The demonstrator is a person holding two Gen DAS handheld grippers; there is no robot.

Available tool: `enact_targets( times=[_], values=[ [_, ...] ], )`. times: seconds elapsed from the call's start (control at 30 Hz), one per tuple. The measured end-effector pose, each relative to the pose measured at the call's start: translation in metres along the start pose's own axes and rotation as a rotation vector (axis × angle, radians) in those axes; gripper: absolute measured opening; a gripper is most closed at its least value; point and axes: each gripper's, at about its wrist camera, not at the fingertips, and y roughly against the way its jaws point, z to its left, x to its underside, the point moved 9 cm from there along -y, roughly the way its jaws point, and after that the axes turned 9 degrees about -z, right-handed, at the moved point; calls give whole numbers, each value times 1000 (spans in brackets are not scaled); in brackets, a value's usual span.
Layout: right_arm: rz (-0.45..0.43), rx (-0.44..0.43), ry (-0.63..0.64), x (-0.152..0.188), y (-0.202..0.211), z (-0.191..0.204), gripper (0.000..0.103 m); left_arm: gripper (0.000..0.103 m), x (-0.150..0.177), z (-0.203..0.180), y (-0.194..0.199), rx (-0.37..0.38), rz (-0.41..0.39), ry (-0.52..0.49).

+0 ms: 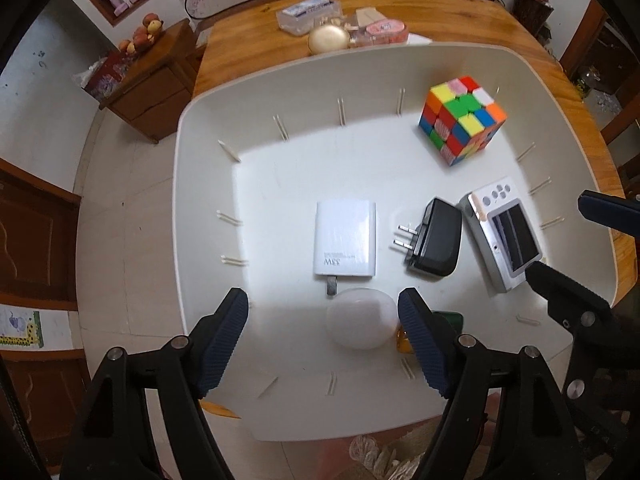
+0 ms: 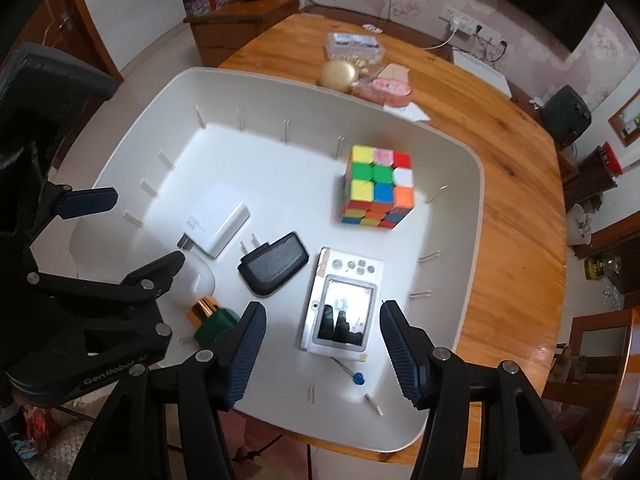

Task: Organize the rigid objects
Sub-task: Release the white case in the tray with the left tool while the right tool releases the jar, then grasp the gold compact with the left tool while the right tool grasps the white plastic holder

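Observation:
A white tray (image 1: pixel 184 200) (image 2: pixel 476 240) holds a colour cube (image 1: pixel 460 120) (image 2: pixel 378 186), a white charger (image 1: pixel 346 238) (image 2: pixel 218 222), a black plug adapter (image 1: pixel 434 240) (image 2: pixel 274 264) and a silver camera (image 1: pixel 502 232) (image 2: pixel 344 312) lying screen up. A small bottle with a white round cap (image 1: pixel 360 316) (image 2: pixel 196 284) and a green body (image 2: pixel 216 322) lies at the near side. My left gripper (image 1: pixel 324 308) (image 2: pixel 140 228) hovers open over the cap. Above the camera's near end, my right gripper (image 2: pixel 322 316) (image 1: pixel 568 240) is open too. Neither holds anything.
The tray sits on a wooden table (image 1: pixel 440 12) and overhangs its near edge. Behind it lie a clear plastic box (image 1: pixel 310 14), a gold round case (image 1: pixel 328 38) and a pink roll (image 1: pixel 386 32). A blue-headed pin (image 2: pixel 358 378) lies near the camera. A wooden cabinet (image 1: pixel 156 80) stands to the left.

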Motion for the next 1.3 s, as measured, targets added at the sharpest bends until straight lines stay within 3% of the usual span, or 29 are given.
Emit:
enact_targets(
  times=[0.27, 0.73, 1.1, 1.3],
  values=[
    [-77, 34, -54, -15, 26, -24, 60, 80, -36, 10, 25, 15, -59, 30],
    [-174, -4, -195, -58, 64, -72, 60, 80, -115, 31, 83, 13, -227, 60],
    [-187, -26, -261, -112, 64, -105, 60, 85, -175, 45, 87, -13, -282, 10],
    [-208, 10, -213, -153, 49, -122, 62, 85, -203, 45, 71, -8, -282, -31]
  ],
)
